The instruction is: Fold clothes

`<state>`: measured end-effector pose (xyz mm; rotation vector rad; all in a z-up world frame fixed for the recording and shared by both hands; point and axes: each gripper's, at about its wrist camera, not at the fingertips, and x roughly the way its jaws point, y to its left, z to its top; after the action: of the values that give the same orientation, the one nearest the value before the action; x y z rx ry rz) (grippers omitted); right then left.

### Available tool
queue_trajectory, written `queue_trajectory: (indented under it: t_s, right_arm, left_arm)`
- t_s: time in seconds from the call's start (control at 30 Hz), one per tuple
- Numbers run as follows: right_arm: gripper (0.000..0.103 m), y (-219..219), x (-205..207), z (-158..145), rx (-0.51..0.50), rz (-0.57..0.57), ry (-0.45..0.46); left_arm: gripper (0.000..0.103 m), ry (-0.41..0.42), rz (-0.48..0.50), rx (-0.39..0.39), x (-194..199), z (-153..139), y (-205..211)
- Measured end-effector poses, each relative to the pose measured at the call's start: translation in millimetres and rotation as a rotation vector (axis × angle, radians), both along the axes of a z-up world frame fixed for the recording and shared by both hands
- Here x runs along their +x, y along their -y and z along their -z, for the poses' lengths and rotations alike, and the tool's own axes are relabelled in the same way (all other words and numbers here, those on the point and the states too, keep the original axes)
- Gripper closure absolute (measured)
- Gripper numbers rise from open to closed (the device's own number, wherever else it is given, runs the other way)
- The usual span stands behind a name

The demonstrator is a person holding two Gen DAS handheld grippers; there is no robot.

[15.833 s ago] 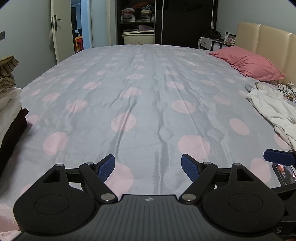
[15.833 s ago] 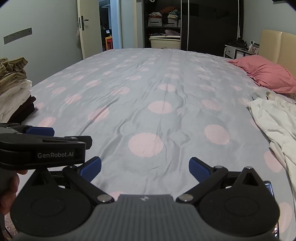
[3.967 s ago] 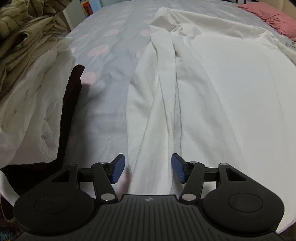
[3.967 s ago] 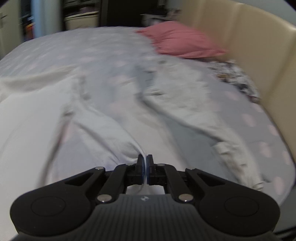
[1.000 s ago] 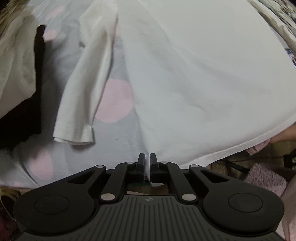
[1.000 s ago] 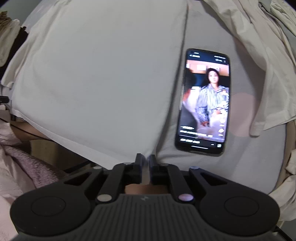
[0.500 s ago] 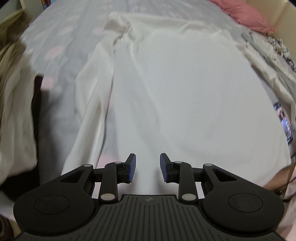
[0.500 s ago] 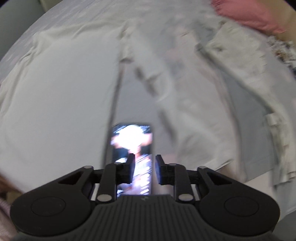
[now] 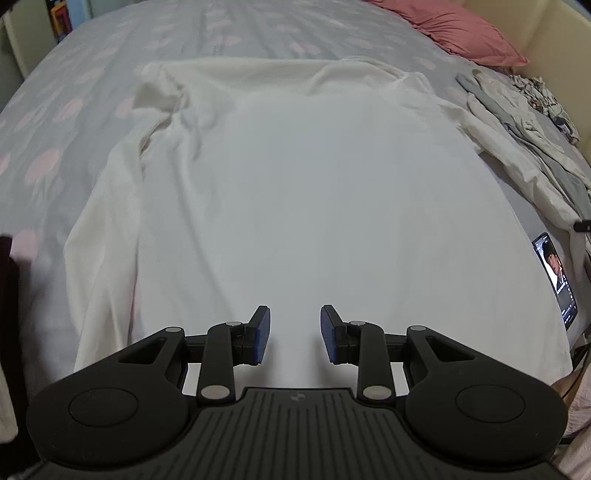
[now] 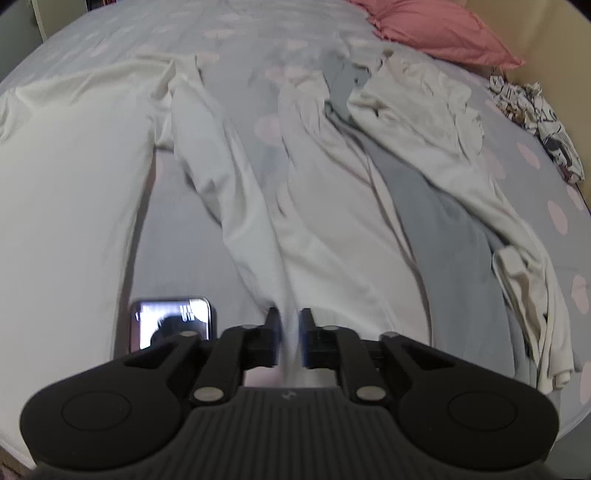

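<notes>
A grey bed sheet with pink dots (image 9: 74, 110) is covering the bed. The left gripper (image 9: 294, 334) is hovering with jaws apart and empty above the near hem of a white shirt (image 9: 314, 192) lying spread flat. The right gripper (image 10: 289, 341) is holding its jaws a little apart over that shirt's right sleeve (image 10: 236, 199) — nothing clamped. A lit phone (image 10: 171, 323) is lying just left; rumpled pale clothes (image 10: 424, 122) are sitting farther right, a pink pillow (image 10: 436, 29) beyond.

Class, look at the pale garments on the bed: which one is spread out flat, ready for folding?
The white long-sleeved shirt in front of the left gripper lies spread flat. The cream garments toward the headboard side lie crumpled and bunched.
</notes>
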<state>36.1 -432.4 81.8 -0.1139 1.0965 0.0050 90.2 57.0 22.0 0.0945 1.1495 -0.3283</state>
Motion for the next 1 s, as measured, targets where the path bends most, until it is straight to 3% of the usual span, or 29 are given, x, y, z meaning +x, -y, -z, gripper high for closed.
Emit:
queue_trajectory:
  t_s: [0.07,0.23,0.53,0.8,1.0]
  right_arm:
    - [0.095,-3,0,-10,0.007,-0.003,0.027]
    - [0.096,-20,4,-42,0.141,-0.022,0.069]
    - [0.096,-91,6,-88,0.386,-0.174,0.110]
    - [0.096,-189,-11,-82,0.383,-0.453,0.019]
    - [0.088,-214,1,-59,0.347,-0.491,-0.041]
  left_arm:
    - [0.075,0.006,0.002,0.001,4,0,6]
    - [0.075,0.009,-0.014,-0.006,11,0,15]
    - [0.075,0.037,-0.001,-0.035,12,-12,30]
    - [0.068,0.063,0.024,-0.016,9,-16,38]
    - [0.067,0.065,0.044,-0.019,5,-14,39]
